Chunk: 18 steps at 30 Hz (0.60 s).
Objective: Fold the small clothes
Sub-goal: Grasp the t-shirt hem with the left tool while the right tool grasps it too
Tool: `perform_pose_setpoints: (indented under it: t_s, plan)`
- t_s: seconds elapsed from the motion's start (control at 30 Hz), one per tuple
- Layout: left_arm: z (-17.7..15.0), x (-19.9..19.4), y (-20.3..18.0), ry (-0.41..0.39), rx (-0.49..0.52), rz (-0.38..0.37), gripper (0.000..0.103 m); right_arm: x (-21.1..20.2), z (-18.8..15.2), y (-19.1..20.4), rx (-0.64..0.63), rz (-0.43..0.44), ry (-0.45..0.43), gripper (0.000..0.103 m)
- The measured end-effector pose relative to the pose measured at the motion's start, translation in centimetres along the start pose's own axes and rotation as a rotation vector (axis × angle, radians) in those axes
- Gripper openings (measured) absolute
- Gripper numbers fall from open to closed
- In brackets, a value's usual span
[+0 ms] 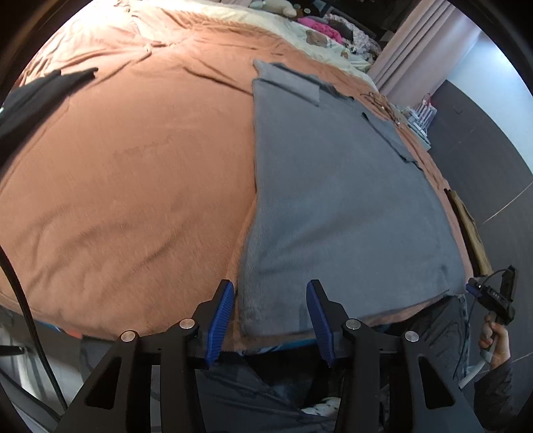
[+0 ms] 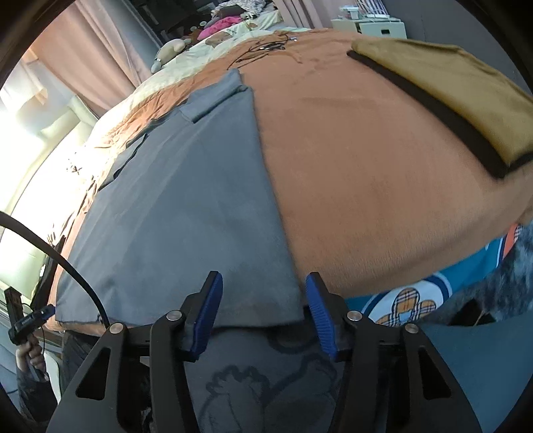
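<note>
A grey fuzzy garment (image 1: pixel 333 200) lies flat on the orange bedspread (image 1: pixel 133 183), sleeves folded in at the far end. My left gripper (image 1: pixel 271 299) is open, its blue pads straddling the garment's near left corner at the bed edge, holding nothing. In the right wrist view the same garment (image 2: pixel 186 200) lies left of centre. My right gripper (image 2: pixel 265 293) is open and empty over its near right corner. The right gripper also shows in the left wrist view (image 1: pixel 493 296), held in a hand.
A folded mustard cloth on a dark one (image 2: pixel 443 90) lies on the right of the bed. A dark garment (image 1: pixel 43 90) lies far left. Black cables (image 2: pixel 266 46) lie near the pillows. Toys and clothes are piled at the headboard (image 1: pixel 319 23).
</note>
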<state>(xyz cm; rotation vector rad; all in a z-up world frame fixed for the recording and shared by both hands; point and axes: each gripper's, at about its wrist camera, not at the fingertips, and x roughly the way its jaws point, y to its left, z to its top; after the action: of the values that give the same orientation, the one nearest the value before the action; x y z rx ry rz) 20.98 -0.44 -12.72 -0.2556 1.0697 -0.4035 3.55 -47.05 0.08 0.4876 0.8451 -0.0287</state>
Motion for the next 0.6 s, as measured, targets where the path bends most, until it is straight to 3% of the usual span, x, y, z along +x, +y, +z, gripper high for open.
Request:
perform_pose_setpoints:
  t_s: [0.1, 0.3, 0.5, 0.6]
  plan:
    - [-0.4, 0.6, 0.6, 0.01, -0.031, -0.003, 0.047, 0.3, -0.7, -0.8, 0.024, 0.024, 0.006, 0.05]
    - [0.2, 1.1, 1.8, 0.013, -0.124, -0.085, 0.047, 0.7, -1.5, -3.1, 0.116, 0.09, 0.0, 0.05]
    - [0.1, 1.5, 2.5, 0.037, -0.21, -0.162, 0.033, 1.7, -1.6, -5.1, 0.208, 0.187, -0.001, 0.05]
    - [-0.1, 1.3, 2.8, 0.035, -0.237, -0.181, 0.033, 2.4, -1.7, -6.2, 0.264, 0.272, 0.009, 0.05]
